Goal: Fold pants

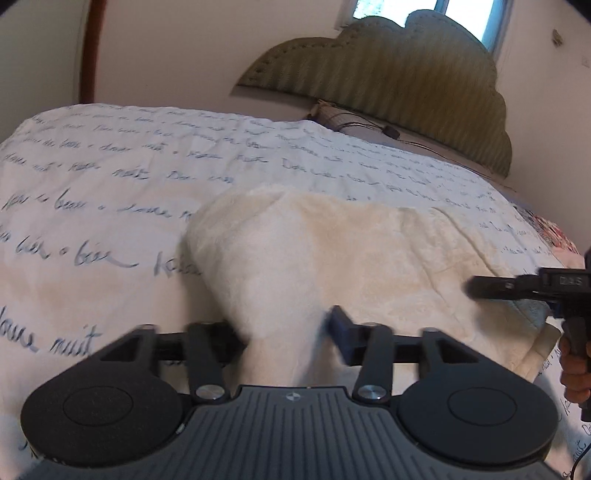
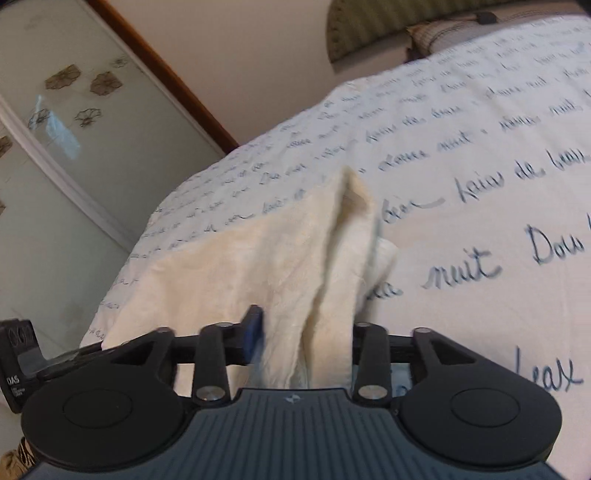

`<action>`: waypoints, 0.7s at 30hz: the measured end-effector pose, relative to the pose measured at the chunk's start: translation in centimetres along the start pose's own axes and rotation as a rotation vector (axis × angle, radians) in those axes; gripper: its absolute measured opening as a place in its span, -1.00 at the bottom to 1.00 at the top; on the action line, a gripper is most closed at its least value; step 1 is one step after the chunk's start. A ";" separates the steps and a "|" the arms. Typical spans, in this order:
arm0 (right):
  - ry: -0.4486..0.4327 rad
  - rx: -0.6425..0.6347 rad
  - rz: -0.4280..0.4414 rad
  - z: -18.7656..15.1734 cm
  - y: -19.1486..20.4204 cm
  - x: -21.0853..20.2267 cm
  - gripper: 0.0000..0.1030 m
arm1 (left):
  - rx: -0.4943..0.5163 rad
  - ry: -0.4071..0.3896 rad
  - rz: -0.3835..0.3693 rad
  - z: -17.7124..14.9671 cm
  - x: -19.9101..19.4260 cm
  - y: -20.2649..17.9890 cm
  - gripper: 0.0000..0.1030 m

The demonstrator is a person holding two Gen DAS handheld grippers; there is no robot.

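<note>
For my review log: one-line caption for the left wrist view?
Left gripper straddles a raised fold of cream pants on a script-printed bedspread, right gripper alongside.

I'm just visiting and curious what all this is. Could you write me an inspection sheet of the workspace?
Surface: bed cover, white with blue handwriting print.
Job's things: cream pants lying on the cover, fabric rising up between both grippers' fingers.
Clutter: patterned item at the bed's edge, too blurred to name.
Grippers: left gripper and right gripper both have cloth between the jaws; grip unclear.
Cables: dark cable near the headboard.
Surroundings: window; glass door with flower decals.
</note>
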State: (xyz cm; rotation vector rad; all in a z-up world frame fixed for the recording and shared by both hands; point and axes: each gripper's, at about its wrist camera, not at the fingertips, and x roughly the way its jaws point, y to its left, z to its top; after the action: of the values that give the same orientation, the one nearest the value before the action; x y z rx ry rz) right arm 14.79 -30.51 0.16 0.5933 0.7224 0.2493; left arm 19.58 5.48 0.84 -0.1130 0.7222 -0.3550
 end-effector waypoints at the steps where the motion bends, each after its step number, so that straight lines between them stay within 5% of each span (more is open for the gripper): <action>1: 0.000 0.018 0.014 -0.2 -0.6 -0.6 -0.02 | -0.008 -0.001 0.025 -0.1 -0.6 0.3 0.46; 4: -0.049 0.005 -0.053 -0.5 -0.7 -3.3 0.09 | -0.009 -0.067 0.086 -0.4 -3.3 0.1 0.47; 8: -0.228 -0.237 -0.237 -1.6 4.4 -6.6 0.09 | 0.075 -0.120 0.058 -0.6 -5.2 -3.2 0.54; 10: -0.226 -0.279 -0.104 -2.3 6.2 -6.8 0.08 | 0.130 -0.116 0.074 -1.5 -5.1 -5.2 0.86; 12: -0.132 -0.263 0.011 -2.9 6.8 -5.5 0.05 | 0.181 -0.097 0.121 -2.5 -3.8 -6.2 0.95; 15: -0.034 -0.279 -0.127 -4.4 6.2 -2.8 0.02 | 0.187 -0.013 0.175 -3.7 -1.5 -6.1 0.93; 21: -0.124 -0.354 -0.172 -7.0 9.1 -5.2 0.08 | 0.123 -0.107 0.201 -4.4 -5.1 -5.6 0.92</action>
State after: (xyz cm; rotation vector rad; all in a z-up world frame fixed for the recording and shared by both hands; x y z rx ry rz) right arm 6.12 -22.36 4.14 0.2062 0.5873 0.1735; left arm 11.59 2.10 2.00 0.0561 0.5987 -0.1991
